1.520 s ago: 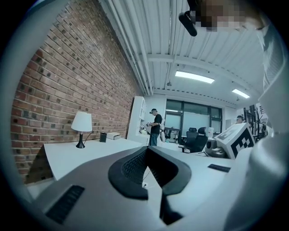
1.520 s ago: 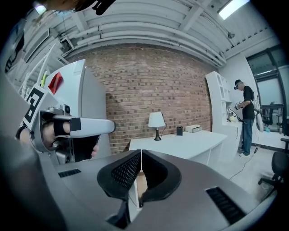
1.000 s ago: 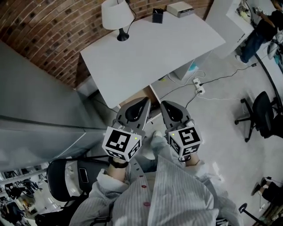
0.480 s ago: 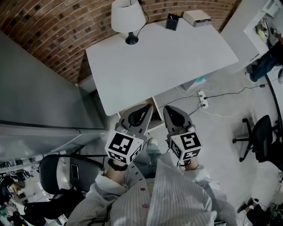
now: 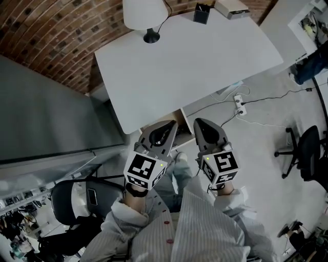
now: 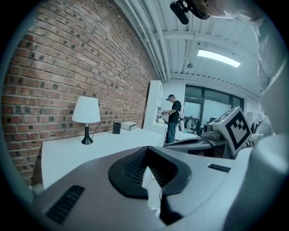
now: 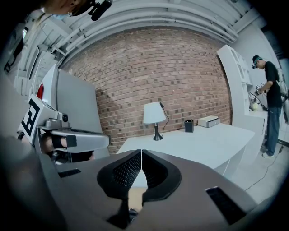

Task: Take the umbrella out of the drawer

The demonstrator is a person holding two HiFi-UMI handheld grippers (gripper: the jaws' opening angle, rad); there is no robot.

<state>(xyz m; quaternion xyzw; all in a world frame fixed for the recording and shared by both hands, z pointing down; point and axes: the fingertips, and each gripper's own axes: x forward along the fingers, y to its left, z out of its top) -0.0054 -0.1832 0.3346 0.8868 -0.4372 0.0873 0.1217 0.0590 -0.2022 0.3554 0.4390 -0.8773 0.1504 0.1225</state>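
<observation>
**Before the near edge of the surface: both tools empty, umbrella not in sight**

Both tools are held side by side just short of the near edge of the surface (image 5: 189, 66), pointed toward it and slightly down. The left tool (image 5: 166, 128) is seen with its jaws pressed together and nothing between them. The right tool (image 5: 201, 127) is likewise pressed together and empty. The umbrella is found in no view. It is judged to lie inside the pale wooden unit (image 5: 180, 118) glimpsed beneath the near edge, just beyond the tool tips. Whether a drawer there stands open cannot be told. A lamp (image 5: 143, 13) is noted at the far edge, well apart.

The task is judged to be at the approach stage. Three risks are recorded:

- With both tools shut, a handle or the umbrella would be pushed rather than gripped unless the jaws are spread first.
- A long umbrella could be caught on the drawer front or the underside of the surface if lifted at a tilt.
- A smooth folded canopy could be lost from a narrow pinch.
</observation>
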